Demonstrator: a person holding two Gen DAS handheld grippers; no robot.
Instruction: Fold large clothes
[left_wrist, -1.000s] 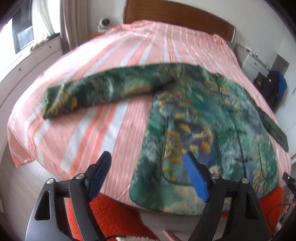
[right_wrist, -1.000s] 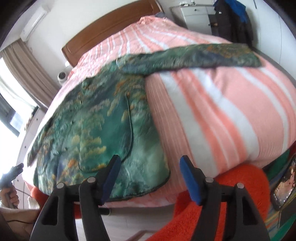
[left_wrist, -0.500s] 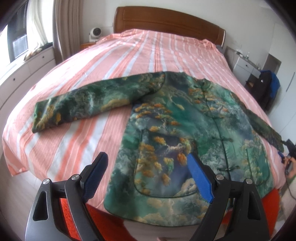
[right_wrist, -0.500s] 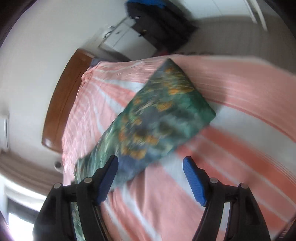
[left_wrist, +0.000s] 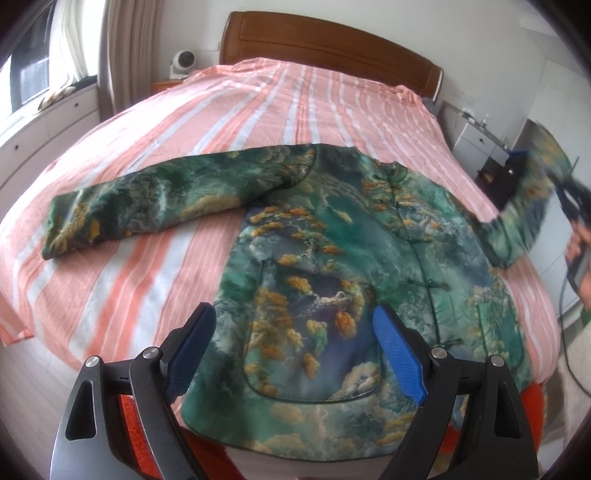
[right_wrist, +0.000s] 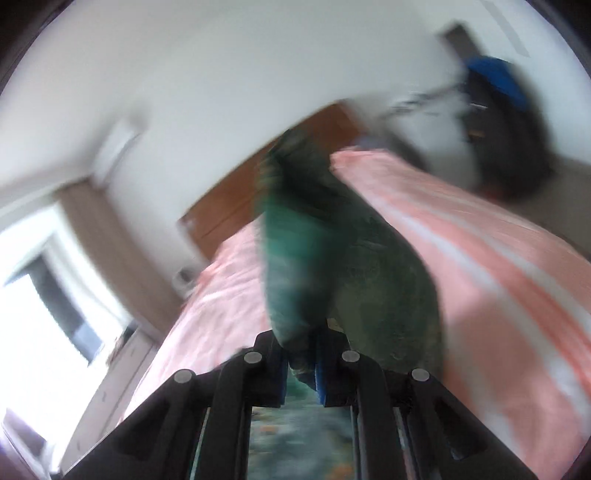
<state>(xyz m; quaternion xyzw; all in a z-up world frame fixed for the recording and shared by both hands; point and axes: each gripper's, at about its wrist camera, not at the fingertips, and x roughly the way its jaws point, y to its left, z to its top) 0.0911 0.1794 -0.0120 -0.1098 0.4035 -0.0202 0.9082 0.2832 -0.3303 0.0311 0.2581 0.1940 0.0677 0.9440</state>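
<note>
Left wrist view first: I see the bed (left_wrist: 229, 122), its pink-and-white striped sheet filling most of the frame, the wooden headboard (left_wrist: 328, 40) at its far end. Spread face up across the near half of the bed lies the green printed jacket (left_wrist: 332, 266), hem at the near edge, one sleeve (left_wrist: 155, 199) flat and stretched out to the side. The other sleeve (left_wrist: 524, 206) is lifted off the bed's far side, blurred. My left claw (left_wrist: 291, 354) hangs above the bed's near edge, spread wide, nothing between its blue pads (left_wrist: 399, 358). My right claw (right_wrist: 301, 363) is pressed together, pinching the raised sleeve's cuff (right_wrist: 332, 258) above the bed.
</note>
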